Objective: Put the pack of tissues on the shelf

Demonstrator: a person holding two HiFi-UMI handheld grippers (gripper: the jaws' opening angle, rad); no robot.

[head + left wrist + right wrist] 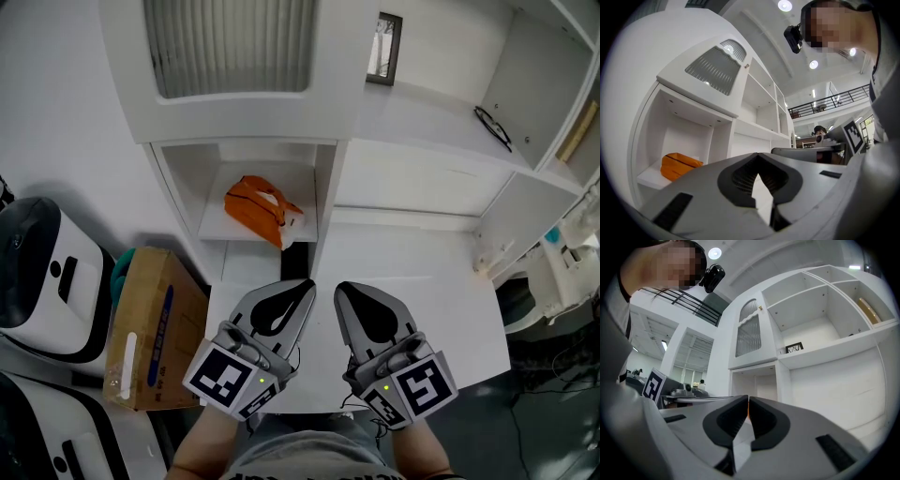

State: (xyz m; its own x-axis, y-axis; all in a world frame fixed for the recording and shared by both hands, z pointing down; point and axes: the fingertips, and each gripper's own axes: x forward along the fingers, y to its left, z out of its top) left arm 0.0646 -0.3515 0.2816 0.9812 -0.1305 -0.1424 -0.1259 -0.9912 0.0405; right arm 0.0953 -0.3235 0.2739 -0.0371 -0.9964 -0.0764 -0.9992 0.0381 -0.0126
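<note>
Left gripper view has the left gripper with its jaws closed tip to tip and nothing between them. In the right gripper view, the right gripper is drawn in to a hairline slit, also empty. The speck of orange in that slit is only the far pack seen through it. In the head view the two grippers sit side by side at six o'clock, the left one and the right one both low over the white tabletop and well apart from the shelving.

The orange pack of tissues lies at about eleven o'clock from the jaws. It rests on the floor of the lower open compartment of the white shelf unit, touched by neither gripper. The left gripper view shows it there too, at nine o'clock. A cardboard box stands on the floor at nine o'clock. Higher shelves hold a small picture frame at twelve and a pair of glasses at two.

By my reading the placing step is finished, since the pack is on a shelf and free of both jaws. The next move calls only for keeping the grippers clear of it. If a higher shelf is meant, the left gripper is the nearer one to reach in, and it would have to open first.
</note>
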